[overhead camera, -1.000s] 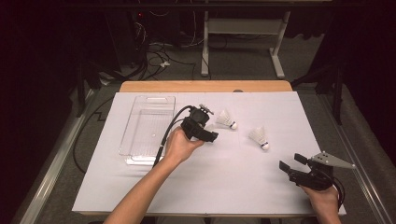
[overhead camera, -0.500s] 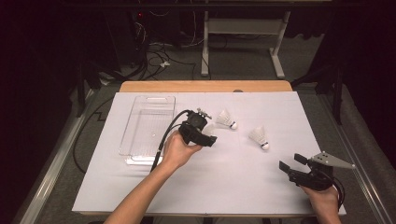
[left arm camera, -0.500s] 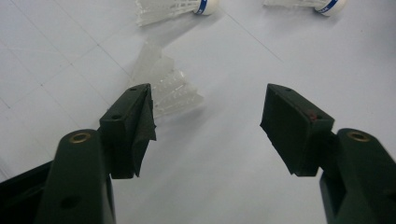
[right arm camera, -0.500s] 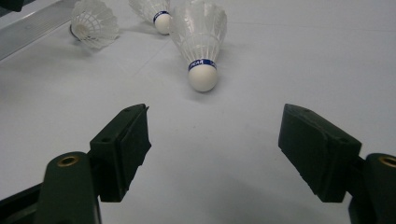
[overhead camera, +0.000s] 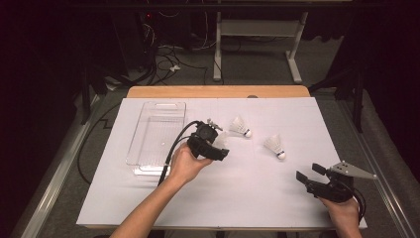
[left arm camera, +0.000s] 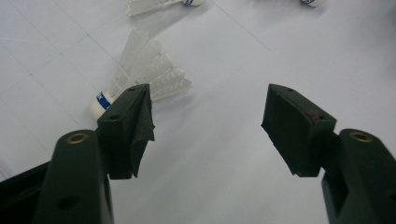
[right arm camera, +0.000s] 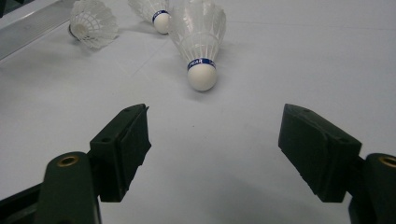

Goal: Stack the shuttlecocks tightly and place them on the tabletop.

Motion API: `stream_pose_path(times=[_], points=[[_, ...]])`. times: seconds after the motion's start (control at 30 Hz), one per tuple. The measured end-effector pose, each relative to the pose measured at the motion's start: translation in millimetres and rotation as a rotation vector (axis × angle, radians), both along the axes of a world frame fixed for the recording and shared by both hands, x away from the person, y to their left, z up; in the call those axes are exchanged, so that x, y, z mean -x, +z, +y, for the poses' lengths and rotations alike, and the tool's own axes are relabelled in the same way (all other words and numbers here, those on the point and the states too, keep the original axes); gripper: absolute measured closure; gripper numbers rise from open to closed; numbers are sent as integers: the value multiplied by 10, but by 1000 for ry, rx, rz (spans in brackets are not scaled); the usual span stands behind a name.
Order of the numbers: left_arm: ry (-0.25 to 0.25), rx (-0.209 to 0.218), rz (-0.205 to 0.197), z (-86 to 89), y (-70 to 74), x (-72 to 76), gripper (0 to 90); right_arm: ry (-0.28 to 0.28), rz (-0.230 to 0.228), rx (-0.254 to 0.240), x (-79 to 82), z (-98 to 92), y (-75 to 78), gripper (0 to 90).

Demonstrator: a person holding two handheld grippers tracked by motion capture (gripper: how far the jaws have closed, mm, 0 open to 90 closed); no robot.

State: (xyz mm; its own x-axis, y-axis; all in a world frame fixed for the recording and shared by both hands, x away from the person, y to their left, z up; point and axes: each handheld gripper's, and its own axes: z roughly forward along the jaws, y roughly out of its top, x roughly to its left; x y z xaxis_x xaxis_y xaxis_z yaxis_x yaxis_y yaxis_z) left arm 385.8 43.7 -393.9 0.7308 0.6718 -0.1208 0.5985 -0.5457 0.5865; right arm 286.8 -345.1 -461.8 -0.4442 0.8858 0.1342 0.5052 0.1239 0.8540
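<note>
Three white shuttlecocks lie on the white table cover. One shuttlecock (left arm camera: 140, 79) rests just beyond and beside the left-hand jaw of my left gripper (left arm camera: 208, 102), partly hidden by the gripper (overhead camera: 218, 146) in the high view. Its jaws have just been opening, stand wide, and hold nothing between them. The second shuttlecock (overhead camera: 240, 126) and the third shuttlecock (overhead camera: 275, 145) lie further right. My right gripper (overhead camera: 308, 173) rests near the front right corner, open and empty (right arm camera: 215, 126), aimed at the nearest shuttlecock (right arm camera: 201, 42).
A clear plastic tray (overhead camera: 136, 148) lies left of my left hand, its cable trailing past it. The wooden table edge (overhead camera: 218, 91) runs along the back. Beyond it are dark floor, cables and a desk frame.
My left hand has shifted slightly toward the near side of the table. The right gripper has stayed where it was.
</note>
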Motion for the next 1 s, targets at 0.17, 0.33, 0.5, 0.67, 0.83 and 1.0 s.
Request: stream_pose_path(times=[0.17, 0.33, 0.5, 0.67, 0.83, 1.0], points=[[6, 5, -1, 33, -7, 31, 335, 1, -2, 2, 2, 7, 3, 249], [5, 13, 2, 66, -4, 67, 335, 2, -1, 2, 3, 4, 1, 249], [1, 21, 2, 94, -16, 96, 328, 3, -1, 1, 2, 5, 2, 249], [-2, 22, 1, 112, -28, 137, 326, 3, -1, 3, 6, 5, 3, 250], [-11, 25, -2, 123, -20, 177, 323, 3, -2, 1, 5, 2, 2, 249], [-15, 27, 4, 145, -54, 217, 315, 7, -2, 4, 2, 7, 2, 250]])
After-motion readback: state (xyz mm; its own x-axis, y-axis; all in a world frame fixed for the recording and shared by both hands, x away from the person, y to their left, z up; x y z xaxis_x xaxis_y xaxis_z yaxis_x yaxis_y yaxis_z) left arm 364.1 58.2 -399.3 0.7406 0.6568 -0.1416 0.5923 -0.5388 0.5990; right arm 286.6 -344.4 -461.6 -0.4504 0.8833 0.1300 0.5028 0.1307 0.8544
